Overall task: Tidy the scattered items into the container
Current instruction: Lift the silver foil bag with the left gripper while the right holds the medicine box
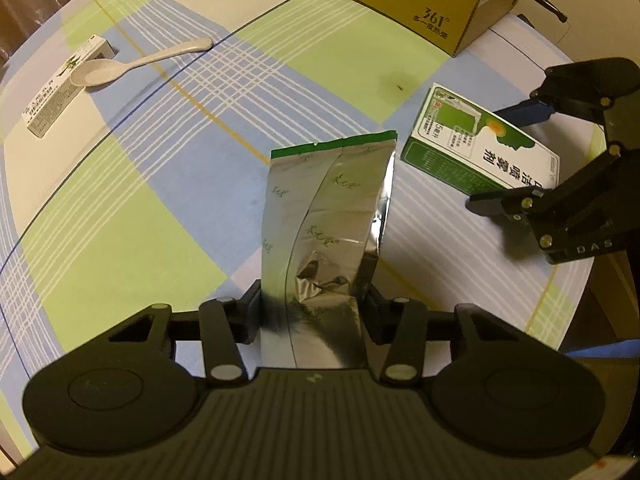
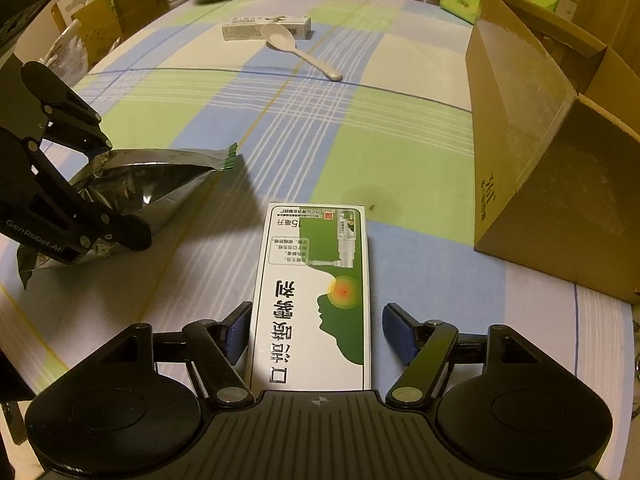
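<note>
My left gripper (image 1: 314, 300) is shut on a silver foil pouch (image 1: 328, 216) with a green top edge; it also shows in the right wrist view (image 2: 156, 184) with the left gripper (image 2: 120, 192) on it. My right gripper (image 2: 316, 332) is open, its blue pads either side of a green and white medicine box (image 2: 316, 288) lying on the cloth. The left pad touches the box, the right pad stands apart. The box (image 1: 480, 152) and right gripper (image 1: 520, 152) show in the left wrist view. An open cardboard box (image 2: 552, 168) lies at the right.
A white spoon (image 2: 296, 48) and a long white carton (image 2: 264, 28) lie at the far side of the checked tablecloth (image 2: 280, 120); both show in the left wrist view, spoon (image 1: 132, 64) and carton (image 1: 60, 88). Cartons and tissue packs stand beyond the table.
</note>
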Motion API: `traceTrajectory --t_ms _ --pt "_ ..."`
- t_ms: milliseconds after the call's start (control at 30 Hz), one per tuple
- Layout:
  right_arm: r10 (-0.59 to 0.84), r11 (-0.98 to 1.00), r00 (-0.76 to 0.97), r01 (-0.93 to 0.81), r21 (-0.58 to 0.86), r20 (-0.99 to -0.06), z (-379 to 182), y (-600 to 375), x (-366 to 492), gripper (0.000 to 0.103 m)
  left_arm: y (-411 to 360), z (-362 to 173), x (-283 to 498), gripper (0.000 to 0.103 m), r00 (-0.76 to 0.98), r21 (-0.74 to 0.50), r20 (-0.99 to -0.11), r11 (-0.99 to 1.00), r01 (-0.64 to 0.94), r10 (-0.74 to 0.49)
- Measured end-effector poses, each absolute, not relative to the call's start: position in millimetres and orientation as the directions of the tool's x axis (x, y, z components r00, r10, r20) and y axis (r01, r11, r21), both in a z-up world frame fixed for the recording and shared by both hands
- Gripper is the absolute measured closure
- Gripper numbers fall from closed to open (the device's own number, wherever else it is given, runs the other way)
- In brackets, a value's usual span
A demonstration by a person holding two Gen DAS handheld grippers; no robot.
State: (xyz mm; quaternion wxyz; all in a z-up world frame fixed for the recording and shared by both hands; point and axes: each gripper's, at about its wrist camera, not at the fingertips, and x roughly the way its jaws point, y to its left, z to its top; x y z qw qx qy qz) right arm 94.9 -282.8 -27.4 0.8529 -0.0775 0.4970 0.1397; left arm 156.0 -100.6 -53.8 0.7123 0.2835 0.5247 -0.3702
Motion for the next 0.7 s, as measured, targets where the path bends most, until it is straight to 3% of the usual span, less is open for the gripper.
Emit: traceTrajectory --t_ms 267,300,333,700 --pt "0.164 0.945 0.473 -0.327 0.000 -0.866 -24 -282 93 0.036 -99 -50 148 0.063 0.167 0.016 -0.959 0.545 0.839 -0.228" --pt "0.162 0.943 0.471 -0.332 -0.004 -0.867 -24 -281 94 0.047 -99 -50 147 0.064 0.164 0.013 -0.959 0.543 0.839 -0.229" --pt "0.168 0.941 0.467 -0.339 -0.001 -0.868 -24 -280 94 0.050 -99 -50 147 0.064 0.161 0.011 -0.959 0.543 0.840 -0.231" --pt "0.181 0.949 0.520 -0.315 0.009 -0.835 -3 -278 83 0.050 -89 -32 150 0.064 0.120 -0.057 -0.955 0.563 0.824 -0.273"
